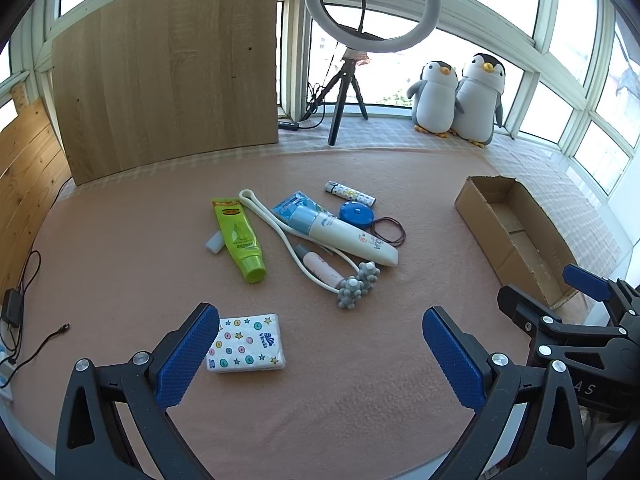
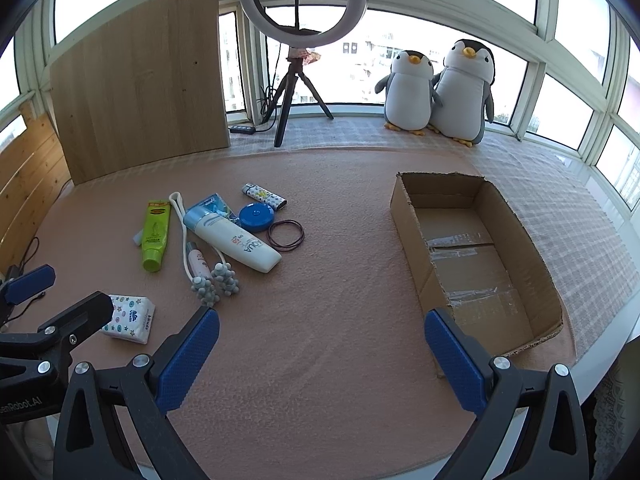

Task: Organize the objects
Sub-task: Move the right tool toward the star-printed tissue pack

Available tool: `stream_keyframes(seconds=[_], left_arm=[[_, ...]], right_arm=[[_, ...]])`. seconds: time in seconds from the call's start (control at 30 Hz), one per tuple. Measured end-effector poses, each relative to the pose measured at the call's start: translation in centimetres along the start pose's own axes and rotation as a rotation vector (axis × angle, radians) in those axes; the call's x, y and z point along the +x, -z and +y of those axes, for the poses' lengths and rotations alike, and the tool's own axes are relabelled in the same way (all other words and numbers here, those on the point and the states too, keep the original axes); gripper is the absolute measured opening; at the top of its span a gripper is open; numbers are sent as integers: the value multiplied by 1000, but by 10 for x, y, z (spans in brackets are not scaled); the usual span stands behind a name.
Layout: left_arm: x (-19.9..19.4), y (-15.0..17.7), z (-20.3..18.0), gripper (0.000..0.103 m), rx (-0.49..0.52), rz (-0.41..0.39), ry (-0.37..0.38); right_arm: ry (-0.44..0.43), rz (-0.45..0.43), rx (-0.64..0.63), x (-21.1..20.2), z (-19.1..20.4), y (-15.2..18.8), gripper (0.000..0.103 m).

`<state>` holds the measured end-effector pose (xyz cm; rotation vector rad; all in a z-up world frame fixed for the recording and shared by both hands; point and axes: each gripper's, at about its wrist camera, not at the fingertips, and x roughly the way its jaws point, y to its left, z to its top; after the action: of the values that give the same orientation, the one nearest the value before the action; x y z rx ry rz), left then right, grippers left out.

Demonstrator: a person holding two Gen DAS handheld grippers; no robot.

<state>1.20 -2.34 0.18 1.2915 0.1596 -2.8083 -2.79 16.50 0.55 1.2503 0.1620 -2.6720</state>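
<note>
Items sit in a loose pile on the pink mat (image 2: 320,320), ahead of both grippers: white AQUA sunscreen bottle (image 2: 236,242) lies across a white looped massager (image 1: 280,232), whose two grey knobbed balls (image 2: 216,280) sit at the near end of the pile. Small pink bottle (image 1: 320,266) is tucked between the massager's arms. Green tube (image 1: 240,236) lies left of that, cap toward the grippers, with a small white block (image 1: 214,243) touching its left side. Blue sachet (image 1: 298,204) is partly under the sunscreen's cap end. Blue round tape measure (image 2: 256,216), patterned lighter (image 2: 264,196) and dark hair ties (image 2: 286,236) are on the far-right side of the pile.

Tissue pack (image 1: 246,344) lies apart from the pile, just ahead of the left gripper's (image 1: 320,356) left finger, not touching.

Cardboard box (image 2: 520,236), open top, is ahead-right of the right gripper (image 2: 322,356); its near corner is just beyond the right finger.

Left gripper: jaws wide apart, holding nothing, above the mat. Right gripper: same, wide apart, nothing held.

Further back: wooden board (image 2: 140,88), ring light on a tripod (image 2: 302,4), two plush penguins (image 2: 440,92) by the windows.
</note>
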Motion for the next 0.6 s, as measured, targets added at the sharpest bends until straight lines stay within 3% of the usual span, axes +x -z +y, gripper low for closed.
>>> stream_keyframes(seconds=[0.43, 0.6], left_arm=[[8, -3, 5, 103, -22, 13, -12], [14, -3, 12, 103, -40, 23, -20]], right_arm=[[-21, 21, -9, 12, 3, -3, 101], [-67, 51, -6, 21, 3, -3, 101]])
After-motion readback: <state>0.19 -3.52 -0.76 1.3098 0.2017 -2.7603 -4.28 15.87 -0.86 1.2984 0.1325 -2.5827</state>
